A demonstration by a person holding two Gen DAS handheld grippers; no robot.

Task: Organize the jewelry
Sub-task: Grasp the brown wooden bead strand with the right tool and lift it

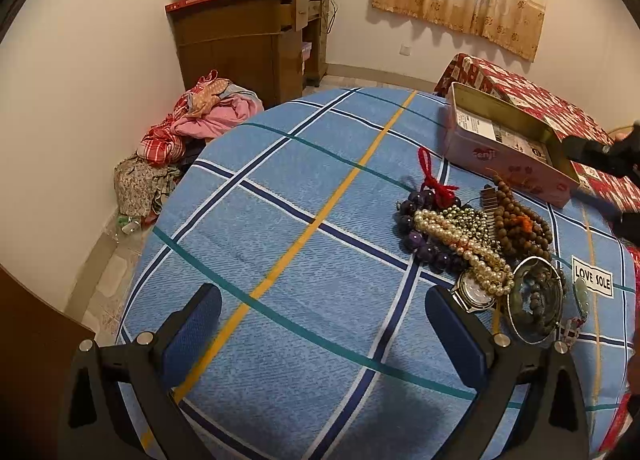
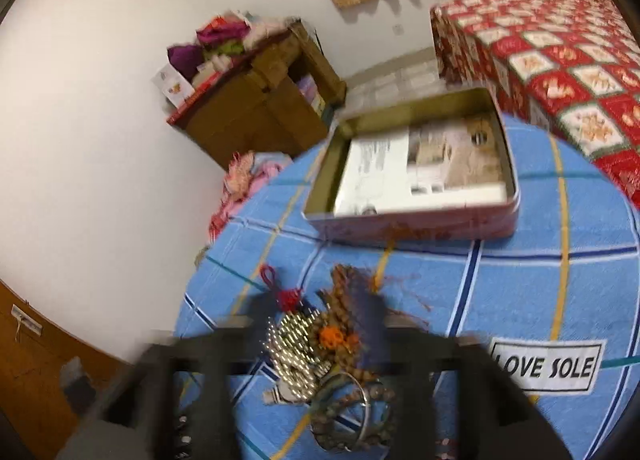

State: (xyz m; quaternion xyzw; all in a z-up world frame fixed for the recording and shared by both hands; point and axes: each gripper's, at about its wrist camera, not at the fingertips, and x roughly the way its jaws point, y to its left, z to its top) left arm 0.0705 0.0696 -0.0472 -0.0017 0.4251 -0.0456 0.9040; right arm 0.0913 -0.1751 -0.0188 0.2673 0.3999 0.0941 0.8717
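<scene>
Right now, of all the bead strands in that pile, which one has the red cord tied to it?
The dark purple bead strand, at the pile's left edge. Its beads are the largest, and the red knotted cord rises from it; the pearl strand and brown wooden beads lie further right.

Your left gripper (image 1: 322, 324) hangs open over the blue bedsheet (image 1: 280, 187); jewelry (image 1: 480, 236) lies heaped beside an open tin (image 1: 508, 139)

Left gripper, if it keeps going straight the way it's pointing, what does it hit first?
Probably nothing but the blue checked bedsheet: the left gripper is open with only bare fabric between its fingers. The jewelry pile lies off to the right of that line, though depth is hard to judge.
</scene>
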